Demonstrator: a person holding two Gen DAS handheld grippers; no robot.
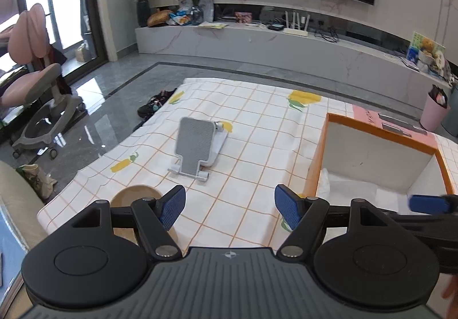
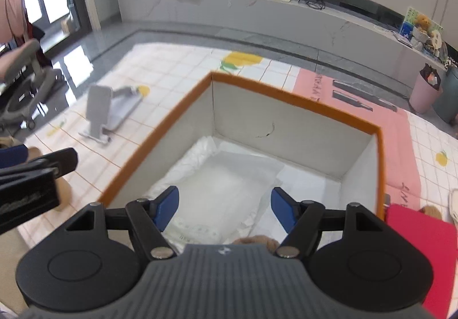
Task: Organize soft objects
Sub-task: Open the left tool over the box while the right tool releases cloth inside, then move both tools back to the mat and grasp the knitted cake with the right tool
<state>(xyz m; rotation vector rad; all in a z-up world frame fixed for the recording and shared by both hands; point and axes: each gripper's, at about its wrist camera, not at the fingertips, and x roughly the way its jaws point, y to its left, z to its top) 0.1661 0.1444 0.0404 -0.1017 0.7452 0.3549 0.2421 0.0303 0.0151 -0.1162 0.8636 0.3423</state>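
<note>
Left wrist view: left gripper point(image 1: 230, 208) spread wide over the tablecloth point(image 1: 252, 153), nothing between its blue, dimple-textured pads point(image 1: 173, 206). Cloth white with an orange grid and yellow corn prints, slightly rumpled. Ahead, a grey-and-white folding phone stand point(image 1: 197, 144) with a ribbed rubbery face, propped at a tilt. Near the left finger, a round tan wooden dish point(image 1: 134, 197), partly hidden. At right, an open box point(image 1: 380, 130) with orange rim and plain white walls, white soft packs point(image 1: 360, 190) lying on its floor. Beyond it a pink printed sheet point(image 1: 369, 115); lettering there too small to read. A small compass-like emblem on the gripper body, no legible name.

Right wrist view: right gripper point(image 2: 224, 208) held above the box point(image 2: 160, 144), jaws apart and gripping nothing. Below, inside the box, a flat crinkly pack in clear plastic point(image 2: 226, 193) lying on more white padding; faint print on the pack unreadable. Pink sheet point(image 2: 357, 95) writing blurred. A red flat object point(image 2: 420, 247) at right. Left gripper's black finger point(image 2: 51, 161) visible at the left edge.
</note>
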